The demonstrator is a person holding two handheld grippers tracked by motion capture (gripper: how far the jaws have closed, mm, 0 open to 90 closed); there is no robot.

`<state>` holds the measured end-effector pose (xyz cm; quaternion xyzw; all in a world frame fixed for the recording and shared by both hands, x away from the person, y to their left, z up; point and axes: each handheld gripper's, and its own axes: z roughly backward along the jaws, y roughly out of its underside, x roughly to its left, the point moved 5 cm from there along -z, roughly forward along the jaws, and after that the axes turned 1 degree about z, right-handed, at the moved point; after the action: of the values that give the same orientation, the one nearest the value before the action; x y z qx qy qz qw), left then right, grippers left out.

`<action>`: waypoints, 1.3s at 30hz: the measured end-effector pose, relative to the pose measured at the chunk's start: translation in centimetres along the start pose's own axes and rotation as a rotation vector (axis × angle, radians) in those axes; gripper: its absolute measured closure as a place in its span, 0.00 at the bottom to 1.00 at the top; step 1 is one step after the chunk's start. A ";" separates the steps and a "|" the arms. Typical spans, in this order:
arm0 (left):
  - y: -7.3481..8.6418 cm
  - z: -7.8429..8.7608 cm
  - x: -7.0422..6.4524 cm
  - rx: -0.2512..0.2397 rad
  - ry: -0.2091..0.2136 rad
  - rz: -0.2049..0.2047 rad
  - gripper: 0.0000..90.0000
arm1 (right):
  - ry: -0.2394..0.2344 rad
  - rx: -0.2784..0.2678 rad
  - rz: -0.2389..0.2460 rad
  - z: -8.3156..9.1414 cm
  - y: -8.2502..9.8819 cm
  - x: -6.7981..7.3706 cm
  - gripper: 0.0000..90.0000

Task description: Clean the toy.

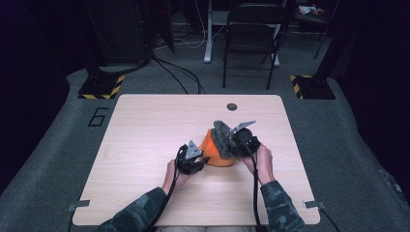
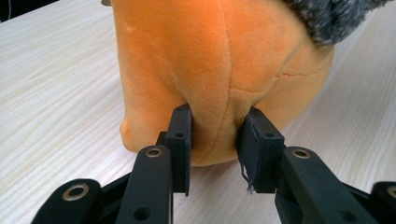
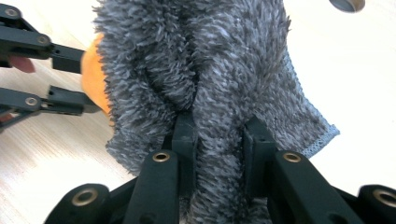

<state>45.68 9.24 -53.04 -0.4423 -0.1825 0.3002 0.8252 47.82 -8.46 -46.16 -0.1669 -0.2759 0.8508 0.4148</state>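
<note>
While a pale wood-grain tabletop is set on grey carpet in a dim room, an orange plush toy and a grey fuzzy cloth are gripped near its middle.

A black folding chair and loose cables are seen beyond the far edge, with a round hole near that edge. The left gripper has its fingers pinched narrowly on a fold of the plush toy's orange fabric, low by the tabletop. The right gripper has its fingers clamped on a bunched fold of the cloth, which is draped over the toy's top.
</note>
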 end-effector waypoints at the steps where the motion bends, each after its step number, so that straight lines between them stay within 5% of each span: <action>1: 0.0 0.0 0.0 0.001 0.000 0.001 0.74 | -0.004 0.004 -0.005 0.0 0.1 -0.2 0.79; 6: 0.0 -0.1 0.0 -0.002 0.003 0.005 0.74 | -0.016 0.018 -0.026 -0.2 0.8 -1.1 0.77; 14: 0.1 0.0 0.1 0.000 0.009 0.008 0.74 | -0.038 0.070 -0.127 -1.8 2.9 -3.2 0.78; 19: 0.0 -0.1 0.2 -0.003 0.012 0.016 0.75 | -0.011 0.114 -0.133 -2.8 4.0 -3.7 0.78; 23: 0.3 -0.1 0.5 -0.001 0.020 0.032 0.75 | 0.028 0.215 -0.125 -5.0 5.7 -4.3 0.78; 28: 0.3 0.0 0.6 -0.003 0.010 0.031 0.75 | 0.049 0.209 -0.108 -4.7 5.4 -4.2 0.78; 32: 0.3 0.0 0.8 0.000 0.018 0.033 0.75 | 0.044 0.176 -0.137 -3.3 4.9 -5.2 0.78; 35: 0.4 0.1 1.0 0.002 0.021 0.044 0.75 | 0.032 0.081 -0.178 -0.8 3.6 -6.0 0.78; 39: 0.4 0.0 1.0 0.001 0.021 0.057 0.74 | -0.029 -0.079 -0.171 2.3 1.2 -4.6 0.78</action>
<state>46.30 10.07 -53.32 -0.4499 -0.1611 0.3188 0.8185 48.68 -13.49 -44.82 -0.1464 -0.3284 0.8032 0.4749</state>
